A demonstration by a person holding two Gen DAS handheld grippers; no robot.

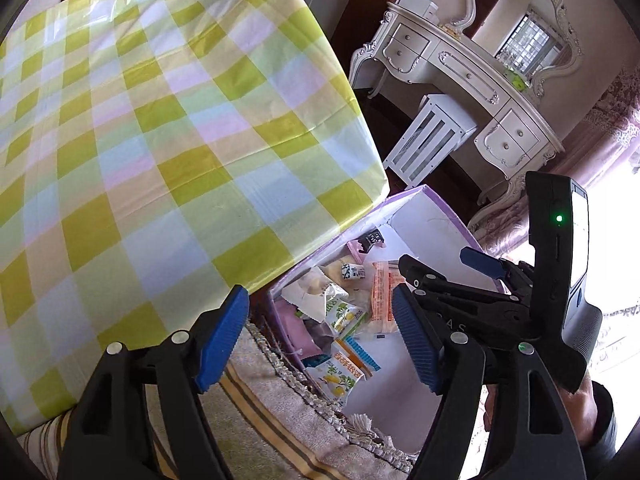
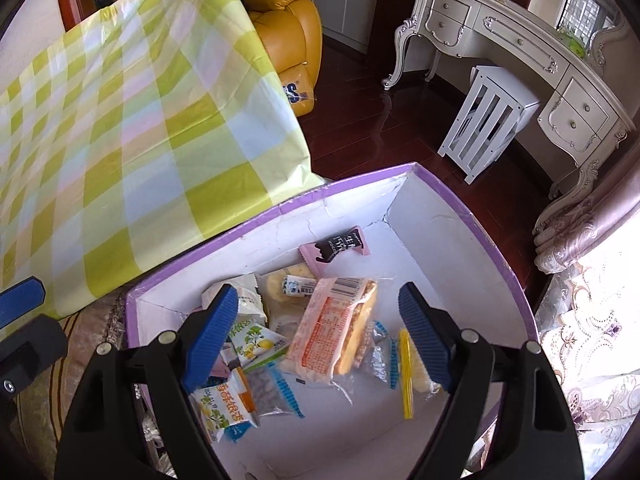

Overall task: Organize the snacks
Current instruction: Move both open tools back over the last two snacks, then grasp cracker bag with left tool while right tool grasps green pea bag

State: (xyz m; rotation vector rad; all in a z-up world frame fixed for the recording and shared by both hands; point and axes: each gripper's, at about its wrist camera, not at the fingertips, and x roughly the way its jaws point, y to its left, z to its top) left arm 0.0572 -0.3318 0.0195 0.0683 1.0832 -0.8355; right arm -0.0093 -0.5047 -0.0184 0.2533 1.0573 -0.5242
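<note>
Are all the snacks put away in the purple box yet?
It looks nearly done. A pile of snack packets already lies inside the purple box. Nothing is in hand: the left tongs and right tongs are both open and empty above it. The checkered tablecloth shows no snacks on its visible part, so little seems left.

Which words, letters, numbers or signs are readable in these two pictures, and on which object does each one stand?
"A S": pale letters on the body of the right gripper; the rest is hidden.
"S": blue letter on the yellow armchair; the rest is behind the tablecloth.
Pink packet: white characters, too blurred.
Orange packet: barcode and print, too small.
Green-and-white packet: orange characters, unreadable.
</note>
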